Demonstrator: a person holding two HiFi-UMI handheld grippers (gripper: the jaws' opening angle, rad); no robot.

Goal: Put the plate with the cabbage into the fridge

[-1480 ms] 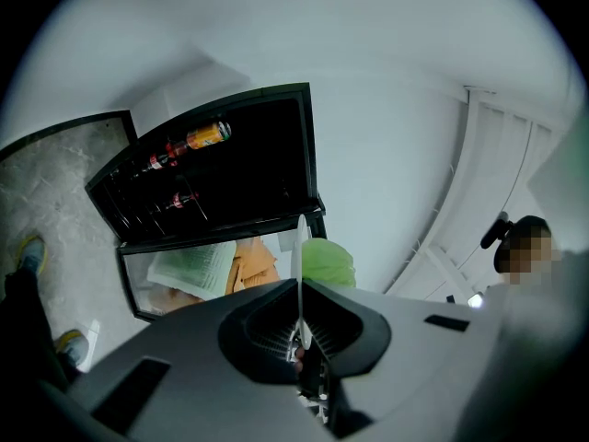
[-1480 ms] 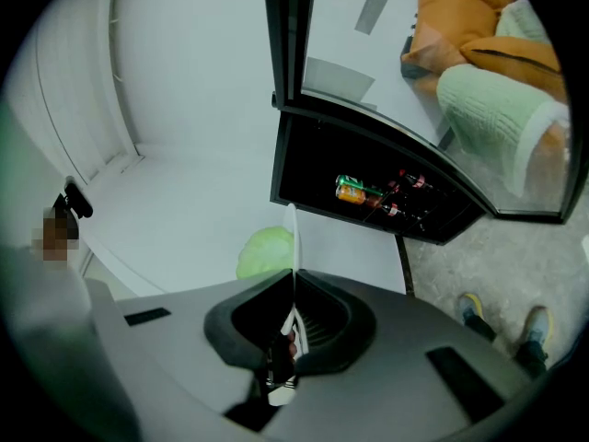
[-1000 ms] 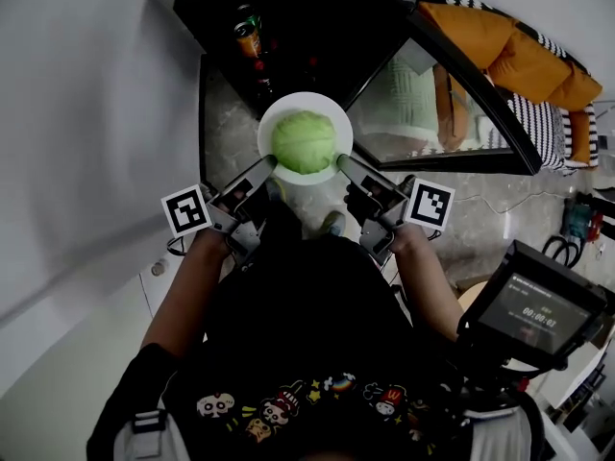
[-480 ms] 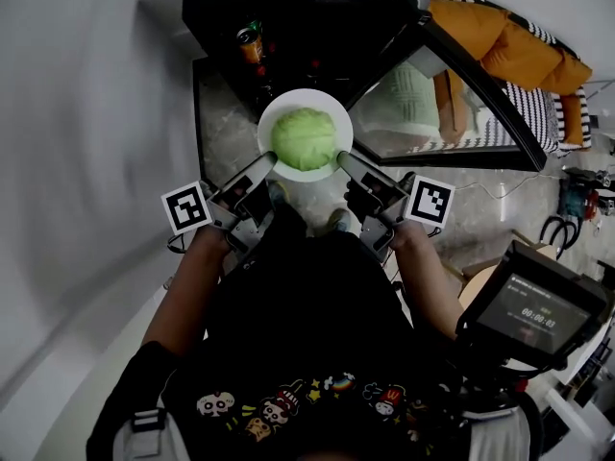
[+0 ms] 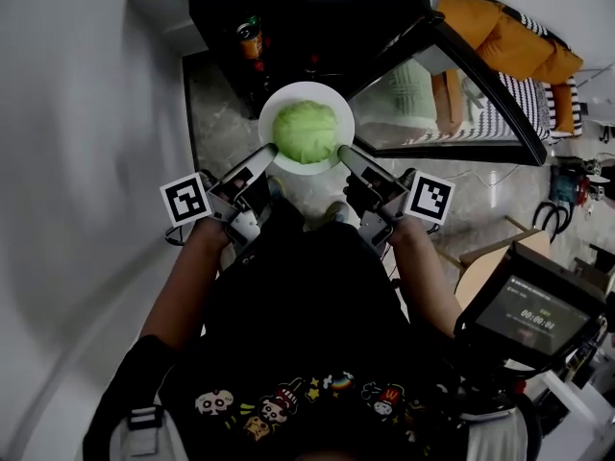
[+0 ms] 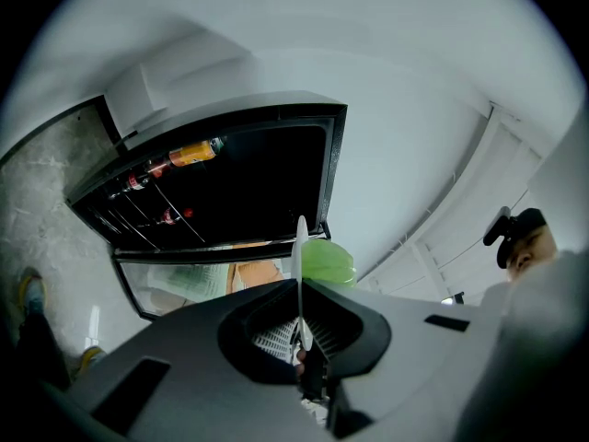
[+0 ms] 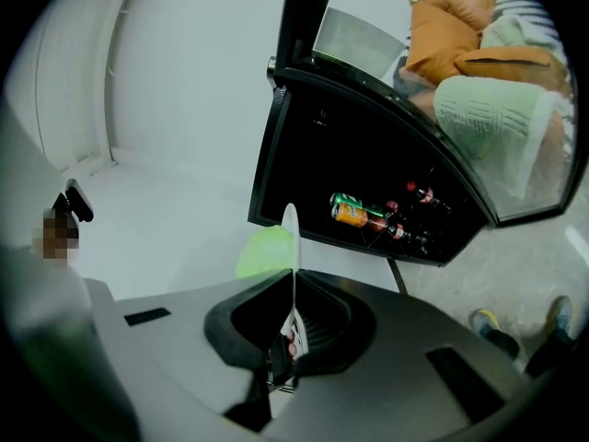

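The fridge [image 5: 307, 17] stands open, its interior dark. Its glass door [image 5: 437, 104] is swung out to the right of the opening.

1. Plate [image 5: 306, 91]: white and round, held level in the air just in front of the fridge opening and above the floor [image 5: 216, 113] at the fridge's foot. It is not inside the fridge.
2. Cabbage [image 5: 306, 133]: one pale green head, resting on the middle of the plate.
3. Left claw [image 5: 261, 159]: jaws clamped on the plate rim, on the edge away from the fridge door. Its own view shows the plate edge-on between the jaws.
4. Right claw [image 5: 346, 154]: jaws clamped on the opposite rim, on the door side.
5. Drink can [image 5: 250, 38]: lies inside the fridge, at the side away from the door
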